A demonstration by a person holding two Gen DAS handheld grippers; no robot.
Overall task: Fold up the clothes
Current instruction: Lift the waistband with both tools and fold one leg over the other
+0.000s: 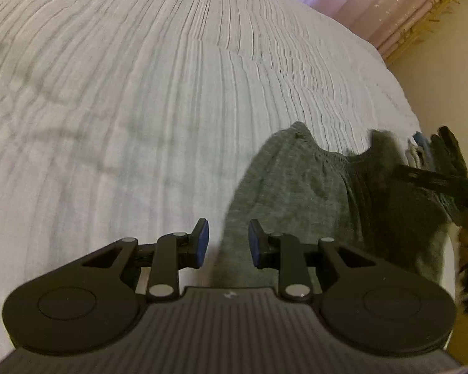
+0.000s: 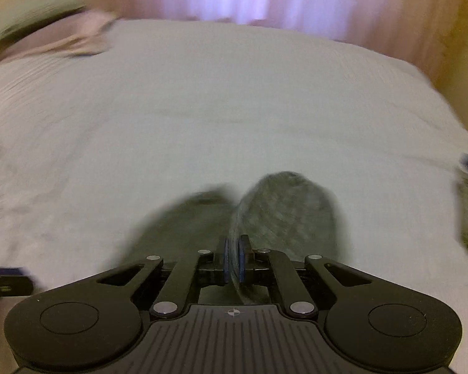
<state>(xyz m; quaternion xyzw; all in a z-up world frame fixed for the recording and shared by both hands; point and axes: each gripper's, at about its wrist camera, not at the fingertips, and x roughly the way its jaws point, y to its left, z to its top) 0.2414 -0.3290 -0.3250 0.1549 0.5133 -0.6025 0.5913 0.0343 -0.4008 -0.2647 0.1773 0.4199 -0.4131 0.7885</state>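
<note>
1. Left wrist view: our left gripper (image 1: 228, 240) hovers unclenched, blue pads apart, over the soft grey knit garment (image 1: 299, 193) lying on the ribbed white bedspread (image 1: 140, 93).
2. Right wrist view, blurred: our right gripper (image 2: 233, 260) pinches a fold of the garment (image 2: 284, 208) above the bedspread (image 2: 202, 109).
</note>
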